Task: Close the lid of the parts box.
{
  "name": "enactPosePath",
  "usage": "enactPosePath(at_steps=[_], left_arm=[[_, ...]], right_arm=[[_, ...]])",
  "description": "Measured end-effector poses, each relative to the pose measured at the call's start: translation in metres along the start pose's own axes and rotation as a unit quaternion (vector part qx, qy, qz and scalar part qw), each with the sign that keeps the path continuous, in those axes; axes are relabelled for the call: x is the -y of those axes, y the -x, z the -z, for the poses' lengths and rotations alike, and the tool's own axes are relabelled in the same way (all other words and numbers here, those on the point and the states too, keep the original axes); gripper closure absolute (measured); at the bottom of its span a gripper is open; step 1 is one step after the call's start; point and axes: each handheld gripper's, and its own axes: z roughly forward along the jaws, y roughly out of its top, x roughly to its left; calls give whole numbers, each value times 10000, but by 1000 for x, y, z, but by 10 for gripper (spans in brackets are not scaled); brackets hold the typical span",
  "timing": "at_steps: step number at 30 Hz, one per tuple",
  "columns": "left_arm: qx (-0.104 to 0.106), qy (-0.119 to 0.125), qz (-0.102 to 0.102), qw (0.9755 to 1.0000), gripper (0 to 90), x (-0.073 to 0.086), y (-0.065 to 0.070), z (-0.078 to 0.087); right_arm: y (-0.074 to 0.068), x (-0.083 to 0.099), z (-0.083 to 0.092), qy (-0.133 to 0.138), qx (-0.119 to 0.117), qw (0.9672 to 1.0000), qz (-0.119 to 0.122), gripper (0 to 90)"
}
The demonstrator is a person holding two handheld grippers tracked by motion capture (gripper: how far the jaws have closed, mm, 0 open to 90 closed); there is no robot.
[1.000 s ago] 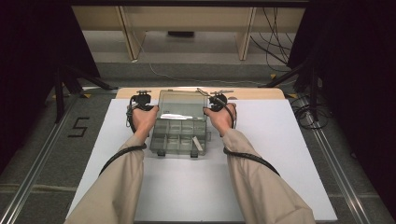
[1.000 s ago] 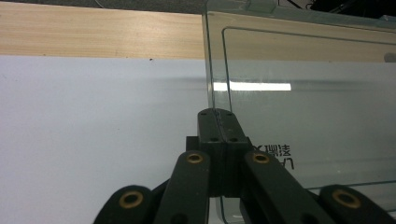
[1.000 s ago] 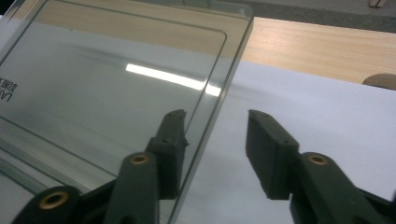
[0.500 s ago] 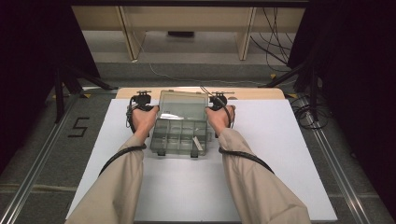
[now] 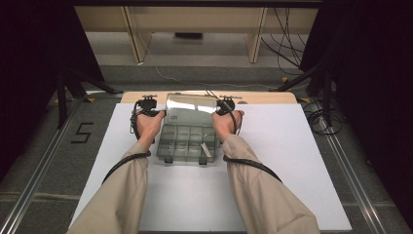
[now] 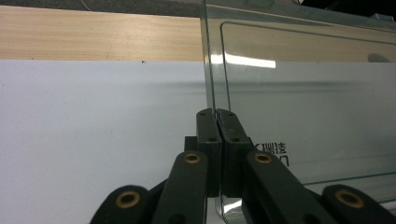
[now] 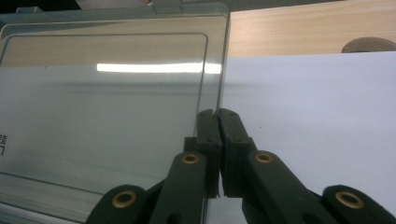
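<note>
Since the earlier frame we see the right gripper point(image 5: 225, 105) shift slightly inward against the lid point(image 5: 191, 108), its jaws having just been closing on the lid's right edge. Both grippers now pinch the clear lid: the left gripper point(image 6: 217, 113) clamps its left edge, the right gripper point(image 7: 216, 112) its right edge, jaws almost fully together with only the thin plastic between them. We find the lid raised, standing behind the open box point(image 5: 187, 142), which sits on the white board point(image 5: 292, 165) near the table's point(image 5: 263, 97) far edge, midway across.
</note>
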Motion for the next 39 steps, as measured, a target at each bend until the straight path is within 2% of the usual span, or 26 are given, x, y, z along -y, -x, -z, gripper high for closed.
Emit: enactPosePath(at_steps=[2,3,4,5,6,7,8,9,10,11,12,13,15,17,18,19,23,26,27,29,33,36,39], left_arm=[[-6,53,61,10000,882,1,1,-1],[-12,92,82,9999,881,2,0,-1],[6,26,-7,10000,879,2,-1,-1],[12,43,14,10000,877,2,-1,-1],[21,58,20,10000,873,2,-2,-1],[26,132,115,9998,871,1,-2,-2],[8,183,101,9998,866,1,-2,-2],[34,85,9,10000,856,0,-5,0],[-3,266,148,9995,844,-1,-5,0],[-2,280,140,9995,827,-2,-6,0],[12,197,18,9998,819,-5,-9,3],[-9,233,64,9997,800,-7,-9,3],[-29,309,143,9994,773,-11,-11,3],[-26,277,97,9996,754,-14,-15,5],[-43,362,207,9991,752,-16,-14,4],[-36,258,101,9996,751,-17,-17,6],[-42,241,156,9996,769,-22,-18,6],[-32,176,154,9997,783,-23,-19,5],[-27,216,254,9994,789,-23,-18,3],[-32,94,138,9999,810,-23,-18,4],[-46,-12,124,9999,859,-24,-15,4],[-43,0,152,9999,882,-24,-14,6],[-48,-4,127,9999,888,-25,-12,10]], right_arm=[[-1,-1,1,37,33,9999,109,888],[-2,-1,1,112,22,9999,64,889],[-1,0,0,242,35,9995,196,890],[0,0,1,186,22,9996,226,890],[-4,0,2,113,24,9999,32,890],[-4,0,2,220,19,9998,-10,891],[-3,0,1,294,4,9995,108,891],[-3,0,2,347,-11,9993,107,891],[-3,0,2,370,-8,9992,168,891],[-3,1,2,443,27,9986,302,892],[-5,1,4,416,-13,9989,221,892],[-5,1,4,495,15,9982,338,892],[-9,1,7,491,-20,9984,267,893],[-10,1,8,579,-37,9978,331,893],[-9,1,9,581,-46,9976,381,893],[-9,1,10,599,-41,9974,390,893],[-10,2,12,619,-69,9975,342,893],[-9,3,13,638,-86,9971,415,893],[-9,3,13,671,-88,9968,430,893],[-8,3,13,686,-95,9966,453,892],[-8,3,14,674,-81,9966,459,892],[-8,4,15,636,-117,9971,391,892],[-6,4,15,667,-148,9967,444,889]])
